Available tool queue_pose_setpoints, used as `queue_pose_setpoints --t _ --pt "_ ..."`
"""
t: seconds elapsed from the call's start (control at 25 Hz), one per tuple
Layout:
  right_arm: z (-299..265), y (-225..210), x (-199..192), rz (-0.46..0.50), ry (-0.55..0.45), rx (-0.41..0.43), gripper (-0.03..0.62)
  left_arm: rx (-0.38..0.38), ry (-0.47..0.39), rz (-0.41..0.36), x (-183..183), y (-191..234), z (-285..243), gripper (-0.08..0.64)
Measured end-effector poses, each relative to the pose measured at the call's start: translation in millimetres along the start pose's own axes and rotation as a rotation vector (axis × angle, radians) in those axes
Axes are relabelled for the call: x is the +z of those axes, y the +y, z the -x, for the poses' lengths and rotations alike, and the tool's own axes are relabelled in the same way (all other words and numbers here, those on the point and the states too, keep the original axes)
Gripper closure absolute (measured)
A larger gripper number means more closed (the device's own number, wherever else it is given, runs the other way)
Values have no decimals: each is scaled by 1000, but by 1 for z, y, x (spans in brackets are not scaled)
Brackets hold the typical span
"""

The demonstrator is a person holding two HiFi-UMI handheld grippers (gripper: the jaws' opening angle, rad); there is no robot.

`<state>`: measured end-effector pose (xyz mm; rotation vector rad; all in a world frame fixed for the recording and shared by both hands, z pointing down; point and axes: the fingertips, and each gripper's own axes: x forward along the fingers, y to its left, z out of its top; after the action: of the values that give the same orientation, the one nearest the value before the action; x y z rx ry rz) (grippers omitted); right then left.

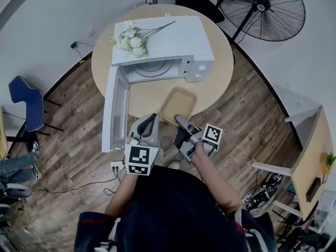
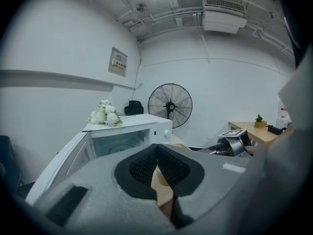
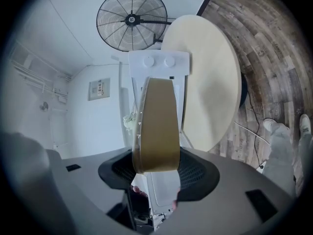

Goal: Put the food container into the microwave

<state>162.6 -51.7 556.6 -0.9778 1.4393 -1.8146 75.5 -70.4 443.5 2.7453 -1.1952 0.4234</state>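
Between right gripper [image 1: 179, 121] jaws: food container [image 1: 178, 104], edge pinched; left gripper [image 1: 151, 118] jaws pressed together.

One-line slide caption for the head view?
Right gripper holds the tan food container at the round table, facing the open microwave; left gripper shut, empty.

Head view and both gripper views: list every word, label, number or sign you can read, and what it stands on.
No text can be read anywhere.
Wall panel: print too small to read.
Fan hub badge: too small to read.
Marker cubes: black-and-white square patterns, no letters.
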Motion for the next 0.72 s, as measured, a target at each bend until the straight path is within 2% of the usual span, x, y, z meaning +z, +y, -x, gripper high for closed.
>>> queue_pose_setpoints --t 0.48,0.72 --pt "-100 24 10 28 46 -39 365 -8 -17 47 20 90 -43 545" --pt "-129 20 11 25 67 -65 365 -33 -8 75 13 110 -57 545"
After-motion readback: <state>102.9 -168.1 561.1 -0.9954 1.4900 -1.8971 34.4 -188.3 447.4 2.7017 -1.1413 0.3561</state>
